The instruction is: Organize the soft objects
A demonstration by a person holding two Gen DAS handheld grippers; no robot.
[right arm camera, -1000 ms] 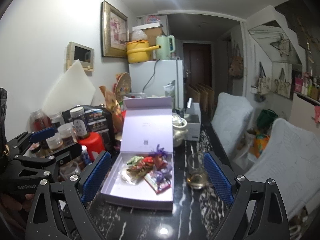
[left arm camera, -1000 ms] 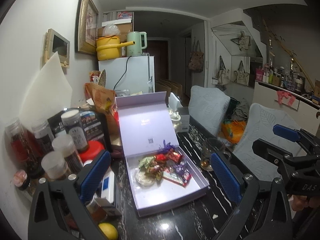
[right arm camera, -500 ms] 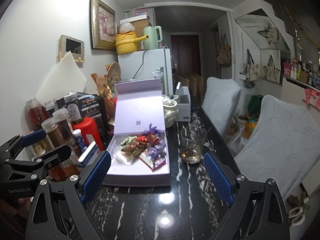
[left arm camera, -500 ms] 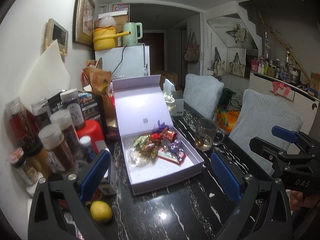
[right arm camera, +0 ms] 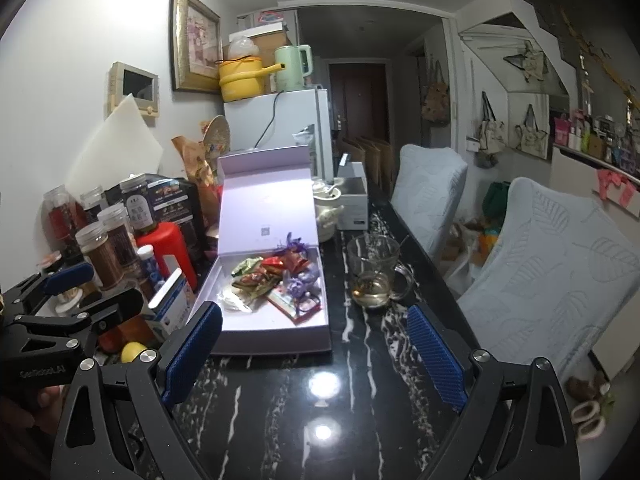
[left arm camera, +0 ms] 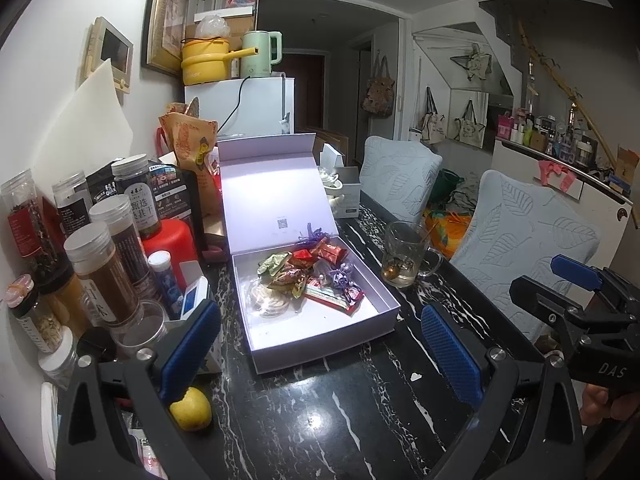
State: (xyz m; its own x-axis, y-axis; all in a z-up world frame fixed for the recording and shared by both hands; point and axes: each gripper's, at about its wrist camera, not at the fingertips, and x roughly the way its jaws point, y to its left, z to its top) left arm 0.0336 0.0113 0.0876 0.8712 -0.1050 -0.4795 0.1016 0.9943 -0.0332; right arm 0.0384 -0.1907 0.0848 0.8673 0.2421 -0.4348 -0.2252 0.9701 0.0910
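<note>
Overhead light, glare spots on glossy counter (right arm camera: pixel 280 400); heavy fisheye bend, dark corners; far shelves probably slightly soft.

The black white-veined marble tabletop (right arm camera: pixel 280 408) lies bare at six o'clock, open from the near edge up to the shallow lilac cardboard box (right arm camera: pixel 276 340). The box's raised lid (right arm camera: pixel 266 208) walls off twelve o'clock. At nine o'clock a crowd of clear plastic jars (left arm camera: pixel 100 276), a red canister (left arm camera: pixel 172 240) and a yellow lemon (left arm camera: pixel 191 408) blocks the left side. At two o'clock a clear glass mug (right arm camera: pixel 374 276) stands just beside the box; a narrow strip of tabletop runs between them. Two pale blue quilted chair backs (right arm camera: pixel 552 248) close the right edge.
</note>
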